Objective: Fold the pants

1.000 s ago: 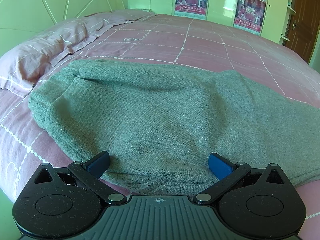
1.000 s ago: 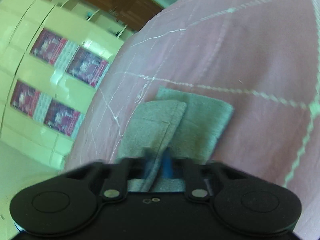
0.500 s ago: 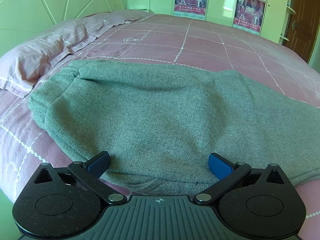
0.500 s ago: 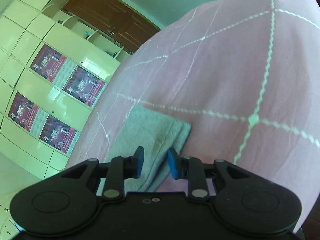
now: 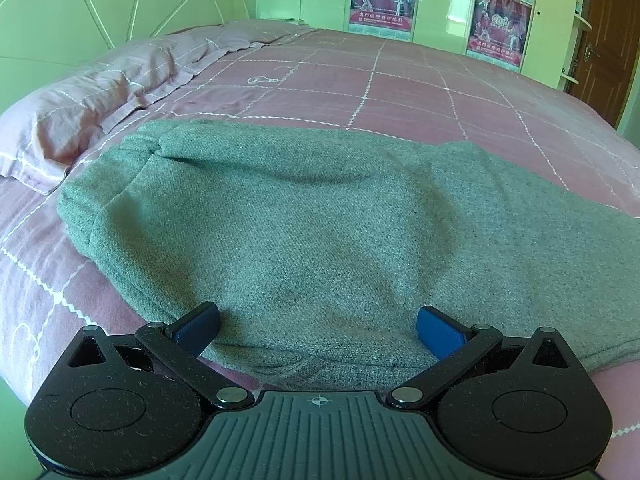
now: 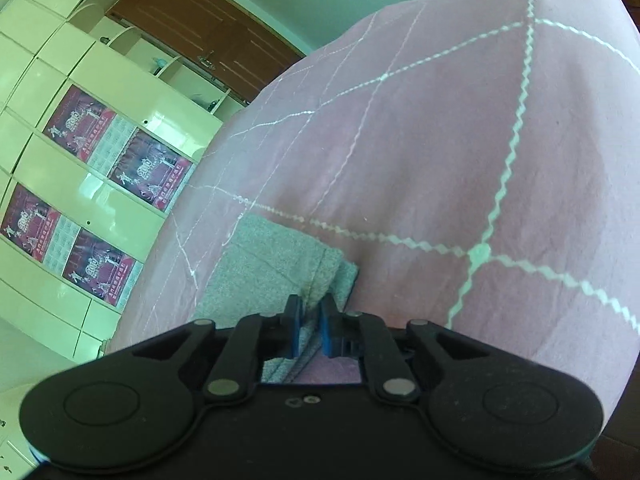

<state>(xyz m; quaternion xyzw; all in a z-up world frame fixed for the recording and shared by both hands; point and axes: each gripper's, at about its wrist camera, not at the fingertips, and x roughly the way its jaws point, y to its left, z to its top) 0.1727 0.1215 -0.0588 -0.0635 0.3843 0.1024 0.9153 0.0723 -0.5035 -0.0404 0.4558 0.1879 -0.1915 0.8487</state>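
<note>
Lengthwise, the pants [image 5: 320, 216] ran rightward from our wide-open left gripper [image 5: 318, 326]; our right gripper [image 6: 309, 316], narrowly gapped, straddled the cuffs [image 6: 276, 268].

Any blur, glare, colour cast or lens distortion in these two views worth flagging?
Left wrist view: sharp, the pants evenly sunlit; fisheye bows the bed; cabinet doors glare. Right wrist view: strongly tilted, green cast on the cabinets, the pant cuff slightly soft, the right tongs dark against the light.
</note>
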